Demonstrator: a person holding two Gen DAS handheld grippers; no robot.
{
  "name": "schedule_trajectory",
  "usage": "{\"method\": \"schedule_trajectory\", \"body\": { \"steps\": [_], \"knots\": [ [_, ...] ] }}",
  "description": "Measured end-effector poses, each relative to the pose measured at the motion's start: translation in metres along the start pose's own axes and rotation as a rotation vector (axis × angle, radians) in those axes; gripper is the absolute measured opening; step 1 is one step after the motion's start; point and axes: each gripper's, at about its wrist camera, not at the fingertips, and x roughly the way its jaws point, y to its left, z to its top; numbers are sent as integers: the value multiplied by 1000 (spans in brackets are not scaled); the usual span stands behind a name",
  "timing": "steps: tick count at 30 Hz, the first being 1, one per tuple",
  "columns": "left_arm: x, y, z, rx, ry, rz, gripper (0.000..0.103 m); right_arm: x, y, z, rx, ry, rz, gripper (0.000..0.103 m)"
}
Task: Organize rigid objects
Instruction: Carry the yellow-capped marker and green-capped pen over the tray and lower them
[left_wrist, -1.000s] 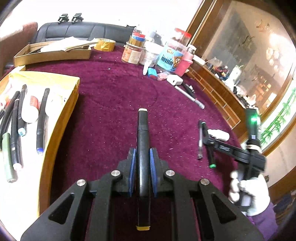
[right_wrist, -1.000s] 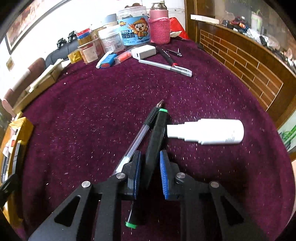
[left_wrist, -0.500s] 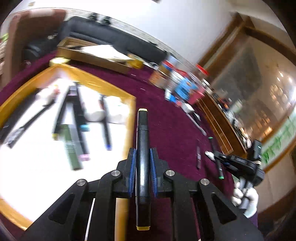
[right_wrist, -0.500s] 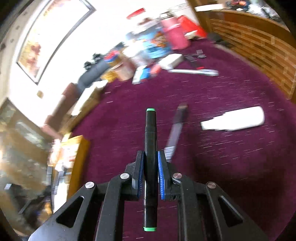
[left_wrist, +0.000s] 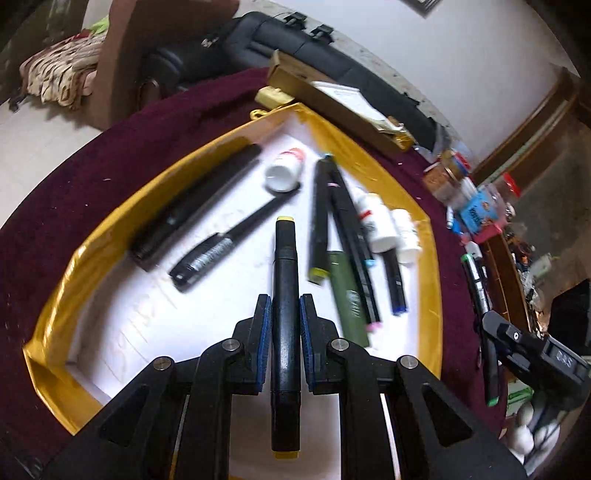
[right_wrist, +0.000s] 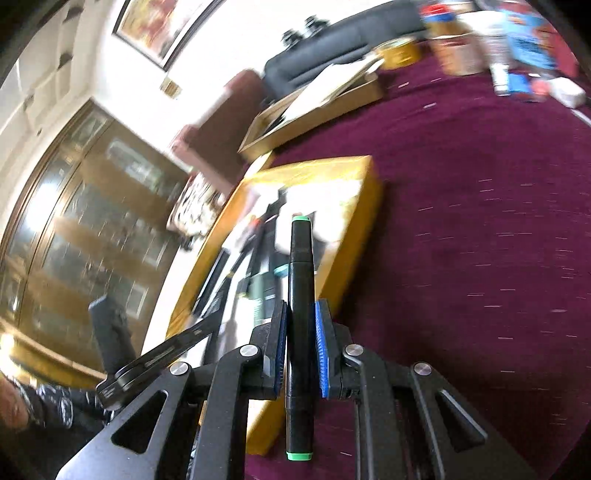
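1. Clamping a black marker with yellow ends (left_wrist: 284, 295), the left gripper (left_wrist: 284, 321) has its fingers (left_wrist: 263, 339) closed on the barrel above the gold-rimmed tray (left_wrist: 432, 258).
2. Inside the tray lie markers, a green pen (left_wrist: 347, 295) and white bottles (left_wrist: 380, 221).
3. The right gripper (right_wrist: 300, 347) pinches a green-capped marker (right_wrist: 300, 295) at the tray's edge.
4. A second ago both grippers were over the maroon desk (right_wrist: 480, 221), away from the tray.

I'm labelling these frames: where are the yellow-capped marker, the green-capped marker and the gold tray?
yellow-capped marker (left_wrist: 284, 314), left wrist view, black barrel between the pads.
green-capped marker (right_wrist: 300, 295), right wrist view, black barrel above the pads.
gold tray (left_wrist: 432, 258), left wrist view, right-hand rim.
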Motion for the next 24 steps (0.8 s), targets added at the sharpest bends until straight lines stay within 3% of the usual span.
{"method": "schedule_trajectory", "body": {
  "steps": [6,9,12,16,19,24],
  "knots": [
    [-11,12,-2,-40,-17,-35,17,59,45,-8,-61,113,20,13],
    [-29,16,-2,-56,-57,-52,27,84,64,-16,-105,159,8,13],
    [-50,23,-3,-81,-119,-61,46,102,72,-23,-143,184,-26,13],
    [-65,21,-2,-62,-172,-38,53,120,77,-26,-179,184,-114,14],
    [-70,12,-4,-36,-205,-13,61,122,77,-24,-185,164,-133,14],
    [-72,2,-7,17,-224,31,63,98,83,-30,-233,111,-108,15]
  ]
}}
